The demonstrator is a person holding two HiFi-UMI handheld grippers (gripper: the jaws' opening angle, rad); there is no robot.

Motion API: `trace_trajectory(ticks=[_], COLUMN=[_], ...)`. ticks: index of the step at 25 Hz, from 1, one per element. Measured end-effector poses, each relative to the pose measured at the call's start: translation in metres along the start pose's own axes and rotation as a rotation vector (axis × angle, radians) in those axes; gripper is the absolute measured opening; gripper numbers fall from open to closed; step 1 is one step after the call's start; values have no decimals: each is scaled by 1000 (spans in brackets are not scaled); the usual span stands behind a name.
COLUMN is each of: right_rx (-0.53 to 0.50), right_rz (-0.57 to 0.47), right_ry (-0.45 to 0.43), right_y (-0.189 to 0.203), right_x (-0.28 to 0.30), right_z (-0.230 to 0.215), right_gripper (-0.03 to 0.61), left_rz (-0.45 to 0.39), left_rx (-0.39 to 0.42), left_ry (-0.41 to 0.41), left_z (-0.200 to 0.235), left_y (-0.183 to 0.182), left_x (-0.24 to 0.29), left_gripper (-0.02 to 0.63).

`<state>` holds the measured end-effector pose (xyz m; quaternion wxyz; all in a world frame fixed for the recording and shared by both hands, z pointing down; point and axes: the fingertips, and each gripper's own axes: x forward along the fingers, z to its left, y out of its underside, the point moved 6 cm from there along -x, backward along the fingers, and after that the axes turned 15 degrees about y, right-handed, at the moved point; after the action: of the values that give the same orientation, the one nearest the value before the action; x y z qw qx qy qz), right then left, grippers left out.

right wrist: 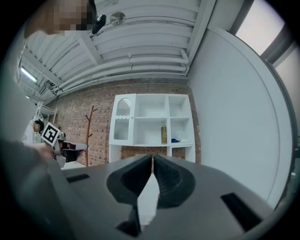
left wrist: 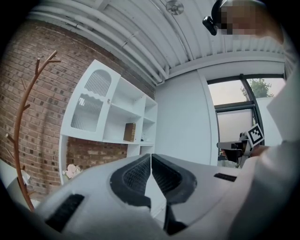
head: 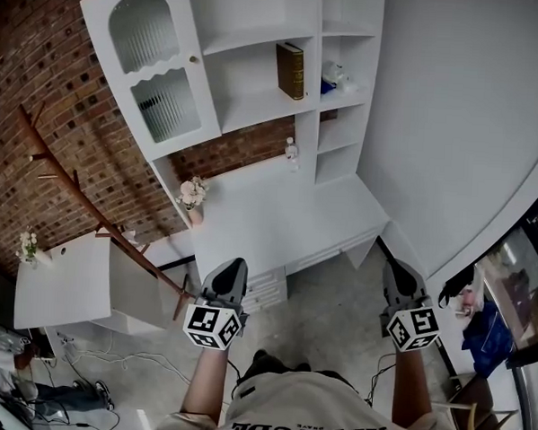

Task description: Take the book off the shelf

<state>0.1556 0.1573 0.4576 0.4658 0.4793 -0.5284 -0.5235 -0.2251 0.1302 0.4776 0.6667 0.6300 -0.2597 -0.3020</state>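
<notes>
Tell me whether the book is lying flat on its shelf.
No. The book stands upright in the white shelf unit, against the right wall of its compartment.

Head view looks steeply down; both gripper views face level toward the distant shared shelf [right wrist: 150,107]

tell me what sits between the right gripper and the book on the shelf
In the head view, only a strip of floor and the white desk top lie between the right gripper and the book; nothing else stands there.
</notes>
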Motion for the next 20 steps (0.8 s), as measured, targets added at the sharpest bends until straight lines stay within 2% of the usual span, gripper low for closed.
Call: trace_trajectory(ticks=[11, 20], right_rx=[1, -6], right_rz=[8, 8], right_ry=[7, 38], right_y=[3, 4], right_x=[20, 73], right_z=[-7, -9], right_gripper=[34, 34], left_rz=[7, 4], left_rx=[-5, 0], left_ry=[5, 23], left_z=[13, 59], left_y=[0, -2], left_x=[19, 61], left_gripper=[26, 26])
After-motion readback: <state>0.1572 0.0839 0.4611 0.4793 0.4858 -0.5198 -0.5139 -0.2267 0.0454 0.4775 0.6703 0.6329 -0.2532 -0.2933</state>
